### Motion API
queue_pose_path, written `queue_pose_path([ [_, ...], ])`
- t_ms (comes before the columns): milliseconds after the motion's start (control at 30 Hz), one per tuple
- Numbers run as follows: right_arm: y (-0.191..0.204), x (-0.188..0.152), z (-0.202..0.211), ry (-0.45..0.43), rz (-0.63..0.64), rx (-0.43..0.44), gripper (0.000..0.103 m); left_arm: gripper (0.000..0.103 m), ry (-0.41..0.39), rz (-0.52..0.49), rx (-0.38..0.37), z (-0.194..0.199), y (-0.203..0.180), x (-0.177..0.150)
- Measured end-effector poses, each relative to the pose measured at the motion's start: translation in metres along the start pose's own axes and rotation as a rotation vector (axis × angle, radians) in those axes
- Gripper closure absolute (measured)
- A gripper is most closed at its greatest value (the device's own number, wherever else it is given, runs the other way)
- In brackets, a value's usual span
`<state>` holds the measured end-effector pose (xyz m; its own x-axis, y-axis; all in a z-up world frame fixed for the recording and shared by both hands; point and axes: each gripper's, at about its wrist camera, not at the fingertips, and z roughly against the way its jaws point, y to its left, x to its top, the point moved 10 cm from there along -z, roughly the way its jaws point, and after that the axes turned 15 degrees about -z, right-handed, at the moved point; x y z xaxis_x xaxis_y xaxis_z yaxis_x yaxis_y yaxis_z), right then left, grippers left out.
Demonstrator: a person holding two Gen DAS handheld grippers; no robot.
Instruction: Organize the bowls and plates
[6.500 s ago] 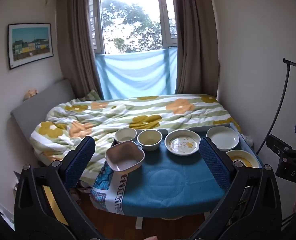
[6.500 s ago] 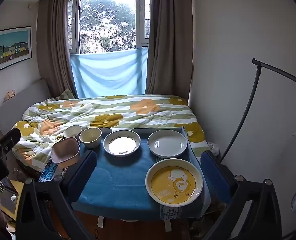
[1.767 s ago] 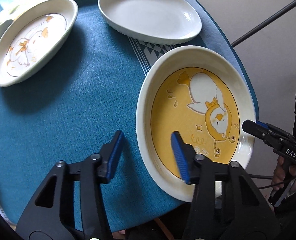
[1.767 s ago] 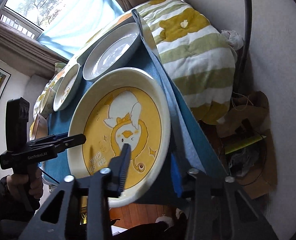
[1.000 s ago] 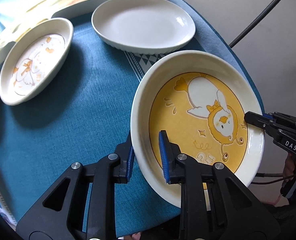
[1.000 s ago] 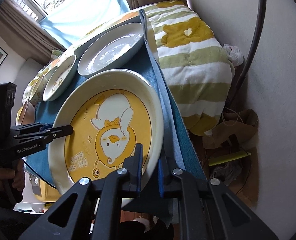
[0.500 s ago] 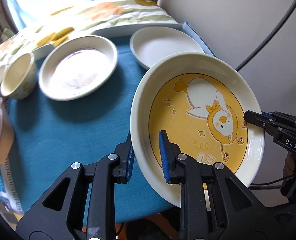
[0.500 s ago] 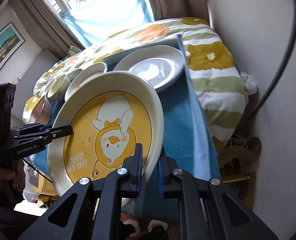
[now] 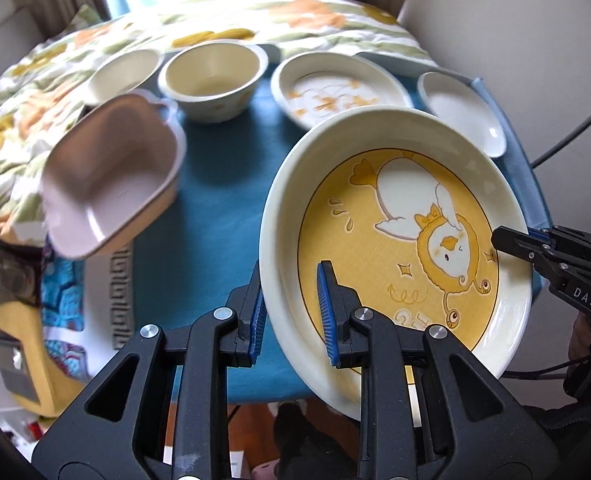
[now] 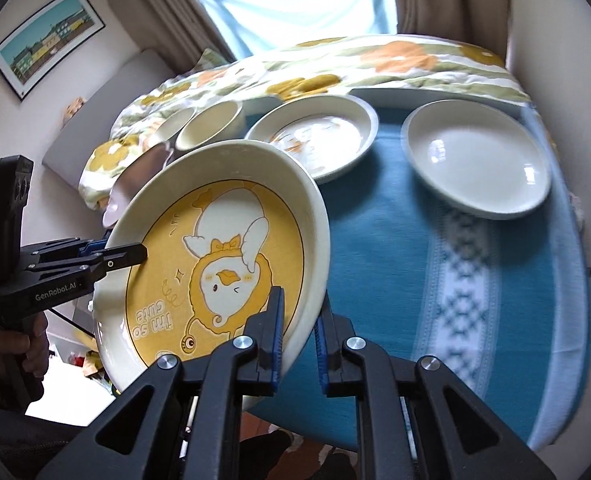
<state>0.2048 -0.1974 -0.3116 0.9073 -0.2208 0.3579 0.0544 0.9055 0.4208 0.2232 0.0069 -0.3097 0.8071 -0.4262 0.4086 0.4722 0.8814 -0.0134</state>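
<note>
Both grippers hold the big yellow duck plate (image 9: 395,240) (image 10: 215,264) tilted in the air above the blue-clothed table (image 9: 215,208). My left gripper (image 9: 291,312) is shut on its left rim, and my right gripper (image 10: 299,328) is shut on the opposite rim. In the left wrist view the right gripper's tips (image 9: 535,240) show at the plate's far edge. On the table lie a white plate (image 10: 475,160), a duck-pattern plate (image 10: 315,136), a cream bowl (image 9: 213,80), a smaller white bowl (image 9: 125,74) and a pink handled dish (image 9: 111,176).
A bed with a flowered quilt (image 10: 335,64) lies behind the table under a window. A black curved stand pole (image 9: 575,128) rises at the right by the wall. A person's hand (image 10: 11,344) grips the left tool's handle. Clutter lies on the floor at the left.
The duck plate has been lifted off the table's right side and carried leftward and up by both grippers, so the bowls and pink dish have come into view. Both grips stay unchanged.
</note>
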Motion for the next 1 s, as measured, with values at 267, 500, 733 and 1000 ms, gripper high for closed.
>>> queue_pose_path([
  [267, 0.054, -0.025, -0.064, 0.088, -0.001, 0.006, 0.089, 0.083, 0.054, 0.049, -0.005, -0.028, 0.065, -0.037],
  [500, 0.067, -0.025, -0.101, 0.099, 0.011, -0.027, 0.089, 0.083, 0.064, 0.051, -0.023, -0.052, 0.085, -0.049],
  [733, 0.068, -0.024, -0.11, 0.089, 0.023, -0.041, 0.089, 0.083, 0.04, -0.002, 0.04, -0.061, 0.089, -0.049],
  [1000, 0.067, -0.025, -0.11, 0.087, -0.002, -0.055, 0.089, 0.083, 0.042, -0.018, 0.051, -0.061, 0.089, -0.047],
])
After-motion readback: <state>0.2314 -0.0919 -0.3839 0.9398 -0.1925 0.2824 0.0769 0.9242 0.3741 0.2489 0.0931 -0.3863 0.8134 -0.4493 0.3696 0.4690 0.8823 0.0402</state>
